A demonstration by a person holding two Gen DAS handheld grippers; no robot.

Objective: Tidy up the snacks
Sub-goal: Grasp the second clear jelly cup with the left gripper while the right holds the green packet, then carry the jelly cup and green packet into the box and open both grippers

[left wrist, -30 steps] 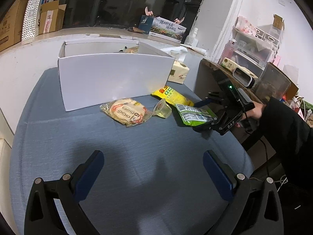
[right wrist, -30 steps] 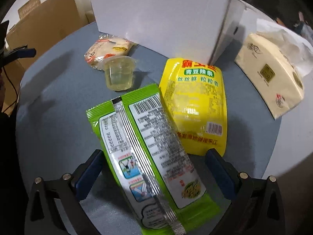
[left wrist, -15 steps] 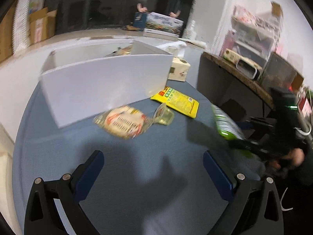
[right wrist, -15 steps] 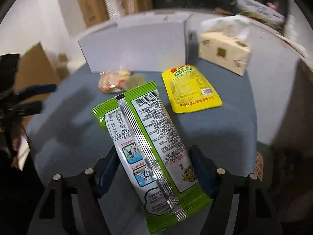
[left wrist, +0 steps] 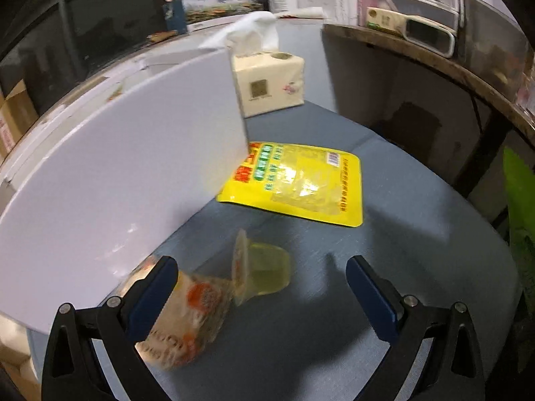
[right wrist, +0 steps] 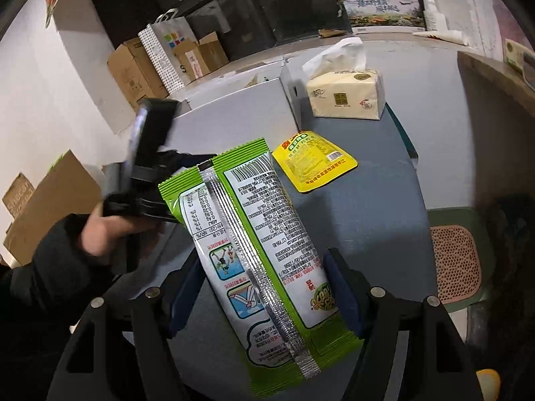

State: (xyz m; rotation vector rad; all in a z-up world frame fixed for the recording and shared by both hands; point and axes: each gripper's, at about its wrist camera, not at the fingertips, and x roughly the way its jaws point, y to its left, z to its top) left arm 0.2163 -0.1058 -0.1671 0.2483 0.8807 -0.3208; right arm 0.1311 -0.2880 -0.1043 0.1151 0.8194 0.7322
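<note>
Right gripper (right wrist: 264, 295) clamps the green packet (right wrist: 254, 250) aloft; left gripper (left wrist: 257, 287) gapes empty; next we carry it over the white box (right wrist: 234, 113).

The white box wall (left wrist: 127, 173) is standing close along the left gripper's (left wrist: 260, 287) left side, blocking passage there. Between its spread fingers a jelly cup (left wrist: 264, 274) and a clear-wrapped snack (left wrist: 187, 314) are lying. Bare blue tabletop (left wrist: 418, 234) is lying open rightward. The yellow pouch (left wrist: 301, 183) and tissue pack (left wrist: 271, 83) are occupying ground ahead.
</note>
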